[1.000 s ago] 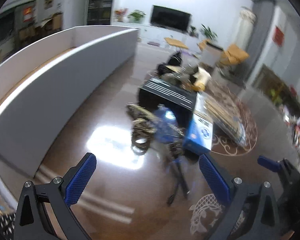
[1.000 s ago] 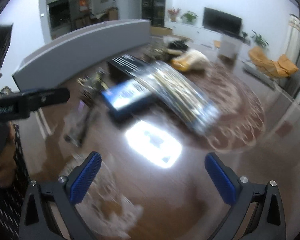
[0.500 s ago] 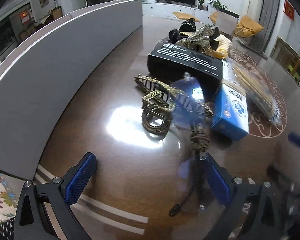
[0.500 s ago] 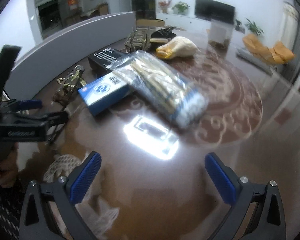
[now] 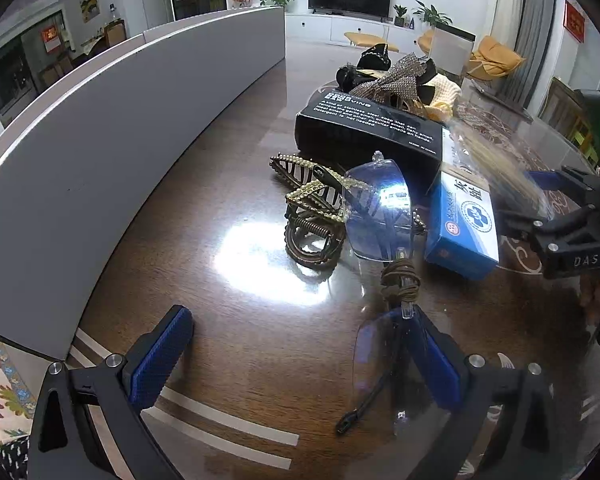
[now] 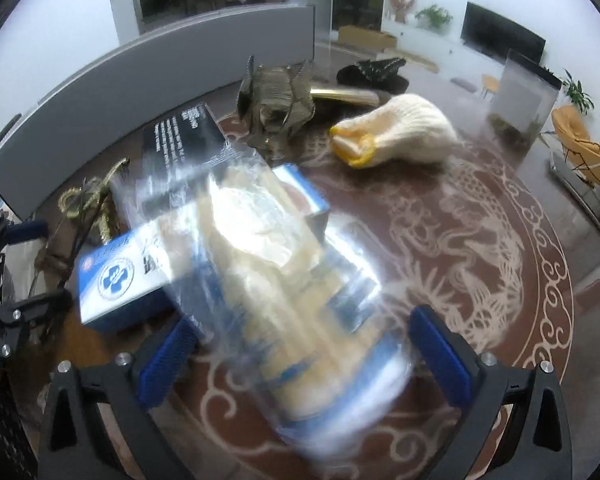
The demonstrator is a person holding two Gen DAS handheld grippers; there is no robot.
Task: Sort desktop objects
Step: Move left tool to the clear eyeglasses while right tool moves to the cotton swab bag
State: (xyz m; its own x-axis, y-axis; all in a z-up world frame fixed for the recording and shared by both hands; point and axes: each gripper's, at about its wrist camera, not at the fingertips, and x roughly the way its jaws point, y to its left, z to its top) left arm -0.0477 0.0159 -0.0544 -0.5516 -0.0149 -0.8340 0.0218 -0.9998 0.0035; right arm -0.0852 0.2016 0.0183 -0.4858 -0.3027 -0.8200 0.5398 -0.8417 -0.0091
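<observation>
On the dark wooden table lie clear safety glasses (image 5: 380, 216), a gold hair claw (image 5: 312, 216), a black box (image 5: 368, 132), a blue medicine box (image 5: 464, 220) and a clear plastic bag of pale sticks (image 6: 284, 280). My left gripper (image 5: 300, 356) is open, low over the table; its right finger lies against the near lens of the glasses. My right gripper (image 6: 304, 352) is open with the bag between its fingers. The medicine box (image 6: 124, 276) lies under the bag's left side. The right gripper (image 5: 572, 216) also shows in the left wrist view.
A grey curved partition (image 5: 112, 120) runs along the table's left side. Farther back lie a sequinned bow (image 5: 396, 76), a black hair accessory (image 6: 376, 70), a knitted cream glove (image 6: 400, 132) and a clear container (image 6: 524, 100).
Both grippers have dropped and moved forward toward the pile. The left one now reaches the glasses. The right one now straddles the plastic bag.
</observation>
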